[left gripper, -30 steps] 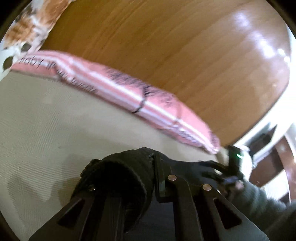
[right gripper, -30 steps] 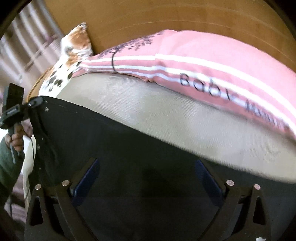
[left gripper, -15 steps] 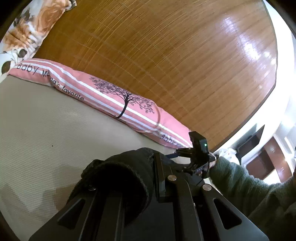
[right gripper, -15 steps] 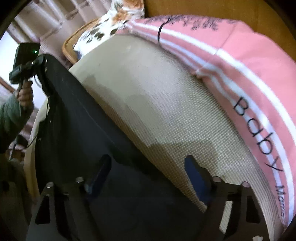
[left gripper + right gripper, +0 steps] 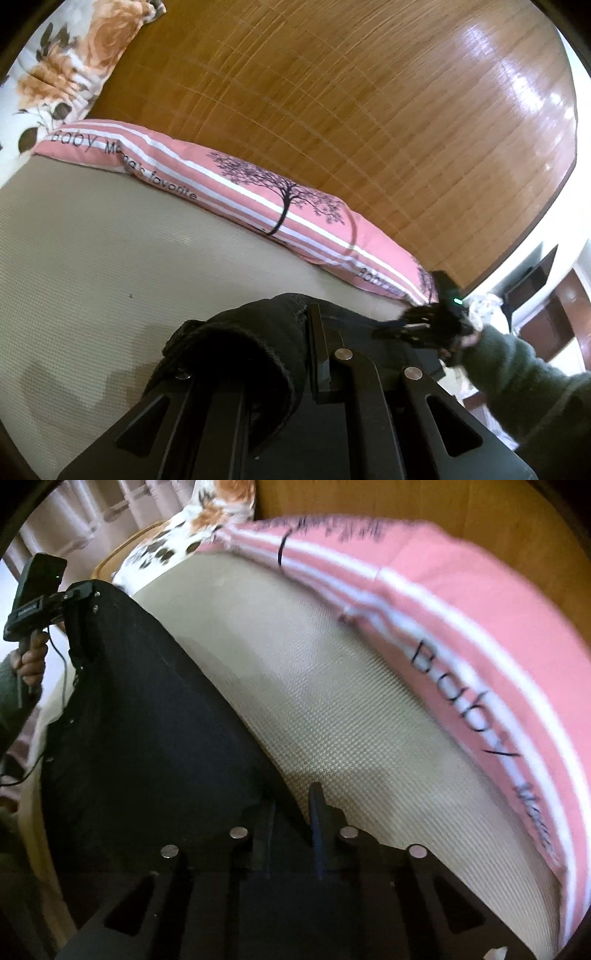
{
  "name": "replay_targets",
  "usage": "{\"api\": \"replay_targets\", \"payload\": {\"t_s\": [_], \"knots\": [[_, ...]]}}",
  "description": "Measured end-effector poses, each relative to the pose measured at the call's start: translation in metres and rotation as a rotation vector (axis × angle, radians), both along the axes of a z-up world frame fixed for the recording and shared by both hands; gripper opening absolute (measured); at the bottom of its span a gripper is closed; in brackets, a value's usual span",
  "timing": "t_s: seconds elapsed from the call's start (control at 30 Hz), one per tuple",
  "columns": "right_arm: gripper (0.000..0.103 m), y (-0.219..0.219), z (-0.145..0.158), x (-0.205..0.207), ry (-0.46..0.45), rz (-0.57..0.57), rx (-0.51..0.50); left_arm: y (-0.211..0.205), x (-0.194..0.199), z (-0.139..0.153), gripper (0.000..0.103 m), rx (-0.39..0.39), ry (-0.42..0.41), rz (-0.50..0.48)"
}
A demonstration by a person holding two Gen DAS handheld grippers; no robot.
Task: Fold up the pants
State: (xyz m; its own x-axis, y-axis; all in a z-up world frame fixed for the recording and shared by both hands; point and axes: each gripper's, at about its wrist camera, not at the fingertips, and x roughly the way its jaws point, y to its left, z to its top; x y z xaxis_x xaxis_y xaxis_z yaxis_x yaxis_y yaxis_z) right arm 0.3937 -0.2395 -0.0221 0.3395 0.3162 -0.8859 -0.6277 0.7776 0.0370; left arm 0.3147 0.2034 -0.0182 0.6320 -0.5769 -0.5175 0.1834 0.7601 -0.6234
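Black pants (image 5: 140,709) lie stretched along the left side of a beige mattress (image 5: 332,709). My left gripper (image 5: 308,325) is shut on a bunched fold of the pants (image 5: 240,343), which drapes over its left finger. In the right wrist view the left gripper (image 5: 79,590) holds the far end of the pants at the upper left. My right gripper (image 5: 291,812) points steeply down. Its jaws are closing and stand almost together, pinching the pants' near edge. Seen from the left wrist, the right gripper (image 5: 417,326) is a dark blur at the right, held by a hand in a green sleeve (image 5: 524,376).
A long pink striped pillow (image 5: 258,199) lies along the far edge of the mattress. A floral pillow (image 5: 74,62) sits at its left end. A wooden headboard (image 5: 351,110) rises behind them. Curtains (image 5: 92,513) hang at the upper left of the right wrist view.
The right gripper's jaws came from wide apart to almost together over the pants' edge, and the gripper rolled. The left gripper kept its hold and stayed in place.
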Motion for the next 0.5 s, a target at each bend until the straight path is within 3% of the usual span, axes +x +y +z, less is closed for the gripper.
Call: {"api": "replay_targets", "payload": {"t_s": [0.23,0.5], "knots": [[0.010,0.000,0.036,-0.068,-0.141,-0.137,-0.072,-0.001,-0.019,0.013,0.009,0.030,-0.043,-0.023],[0.008,0.003,0.070,-0.172,-0.206,-0.239,-0.061,-0.007,-0.086,0.049,0.009,0.042,-0.115,-0.152]]}}
